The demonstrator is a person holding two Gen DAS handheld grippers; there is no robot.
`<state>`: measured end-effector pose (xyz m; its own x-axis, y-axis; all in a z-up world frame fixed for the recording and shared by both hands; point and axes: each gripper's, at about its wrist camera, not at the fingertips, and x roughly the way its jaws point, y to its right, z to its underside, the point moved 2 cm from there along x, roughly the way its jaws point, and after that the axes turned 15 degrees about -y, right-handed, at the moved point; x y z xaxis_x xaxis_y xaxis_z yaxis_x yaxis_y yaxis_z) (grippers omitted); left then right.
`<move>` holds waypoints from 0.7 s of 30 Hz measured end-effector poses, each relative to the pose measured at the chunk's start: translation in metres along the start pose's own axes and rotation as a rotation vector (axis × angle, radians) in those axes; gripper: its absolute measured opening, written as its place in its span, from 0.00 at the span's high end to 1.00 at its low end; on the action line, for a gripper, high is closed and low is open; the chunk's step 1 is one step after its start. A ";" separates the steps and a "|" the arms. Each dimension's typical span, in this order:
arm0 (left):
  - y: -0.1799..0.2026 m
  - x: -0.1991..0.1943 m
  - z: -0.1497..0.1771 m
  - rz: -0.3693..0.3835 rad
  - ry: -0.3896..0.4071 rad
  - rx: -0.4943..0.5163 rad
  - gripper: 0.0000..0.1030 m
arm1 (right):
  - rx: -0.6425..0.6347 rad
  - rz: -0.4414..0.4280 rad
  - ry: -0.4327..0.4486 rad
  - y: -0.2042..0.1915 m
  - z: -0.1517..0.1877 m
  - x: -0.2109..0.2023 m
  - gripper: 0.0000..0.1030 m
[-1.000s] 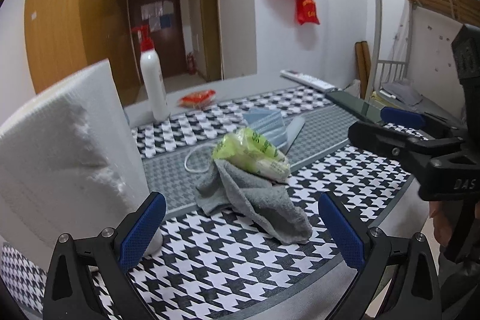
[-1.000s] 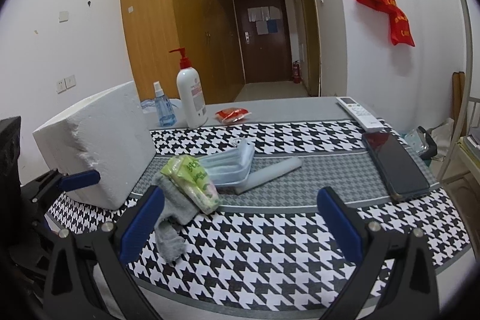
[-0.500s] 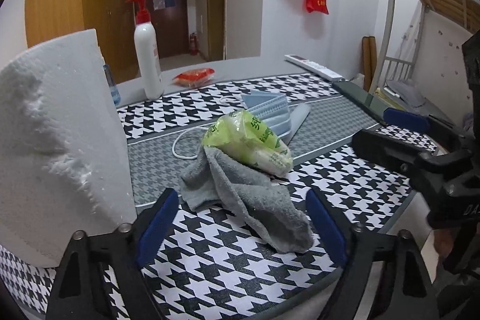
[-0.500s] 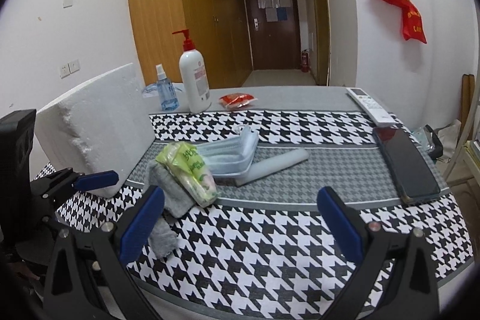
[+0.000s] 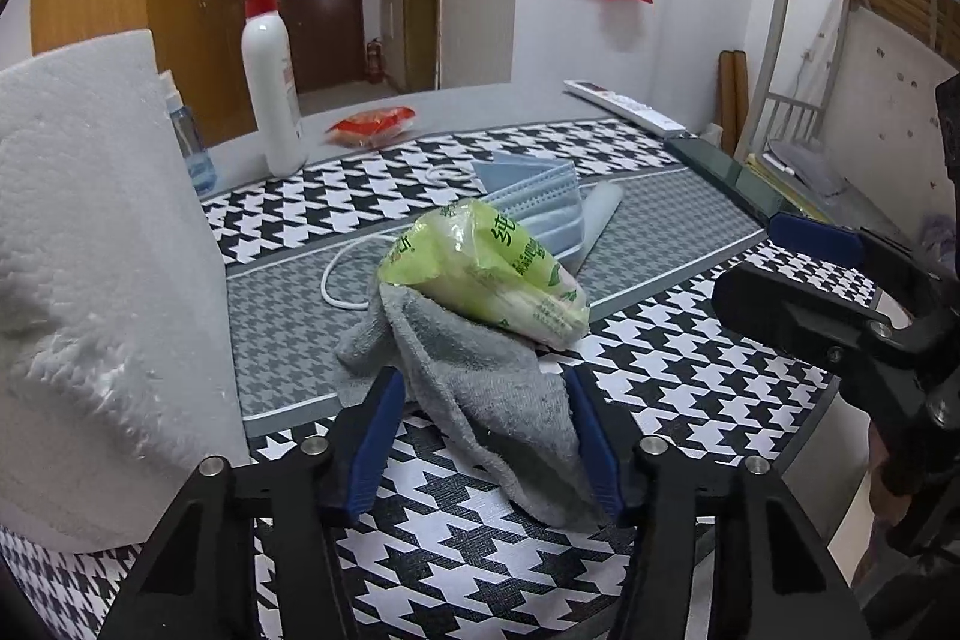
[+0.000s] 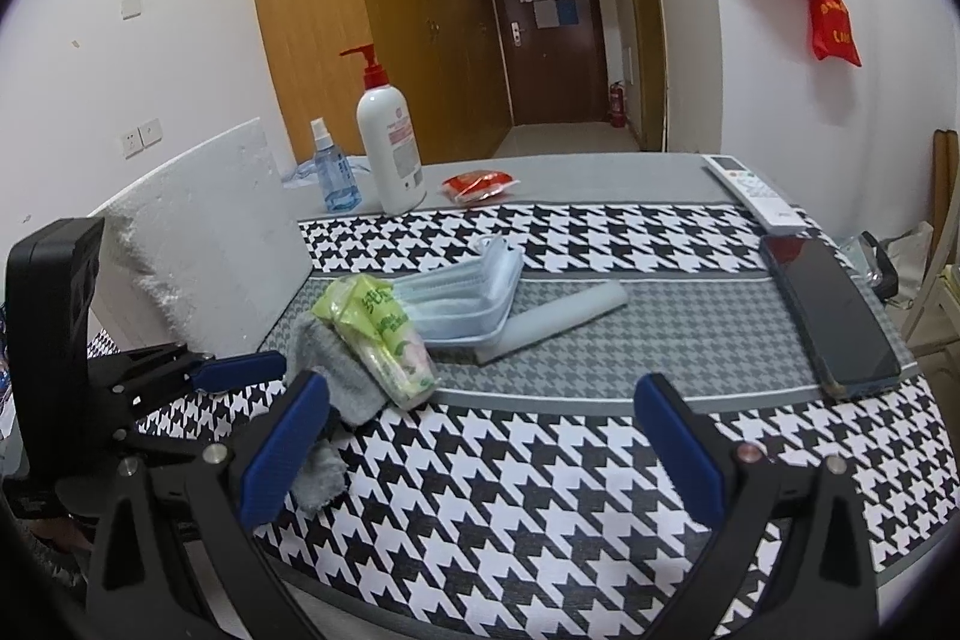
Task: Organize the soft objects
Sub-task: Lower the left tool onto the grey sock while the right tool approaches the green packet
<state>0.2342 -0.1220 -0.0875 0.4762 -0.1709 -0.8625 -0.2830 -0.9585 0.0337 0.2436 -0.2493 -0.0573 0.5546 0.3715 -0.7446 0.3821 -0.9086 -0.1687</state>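
Left gripper [image 5: 483, 427] at towel [image 5: 480, 388]
Fingers straddle it, not yet pinching; right gripper [image 6: 480, 454] spread wide. Green pack [image 5: 489, 277] print unreadable.

The grey towel [image 5: 480, 388] looked like soft, nubbly terry cloth, matt throughout. On it lay a tissue pack [image 5: 498, 280] in thin, glossy green plastic film that crinkled and caught the light. The face masks [image 6: 462, 295] behind it were pale blue, pleated, non-woven fabric. The tablecloth [image 6: 540, 490] had a matt, finely textured houndstooth weave. The white foam block [image 5: 90, 280] at left was rough and granular. The pump bottle [image 6: 390, 148] was smooth white plastic, and the phone [image 6: 834, 316] had a glossy dark glass face.
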 end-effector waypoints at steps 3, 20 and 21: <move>0.000 0.006 -0.001 -0.010 -0.022 0.008 0.55 | 0.005 -0.007 -0.006 0.000 0.000 0.002 0.00; 0.008 -0.012 0.013 0.095 0.012 0.092 0.78 | -0.003 -0.039 -0.043 -0.005 -0.001 0.012 0.00; 0.010 -0.014 0.016 0.106 0.010 0.108 0.78 | -0.008 -0.039 -0.042 -0.006 -0.002 0.012 0.00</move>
<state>0.2119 -0.1252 -0.0830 0.4469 -0.2728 -0.8520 -0.4196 -0.9050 0.0697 0.2492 -0.2390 -0.0637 0.5078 0.3980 -0.7640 0.4085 -0.8921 -0.1933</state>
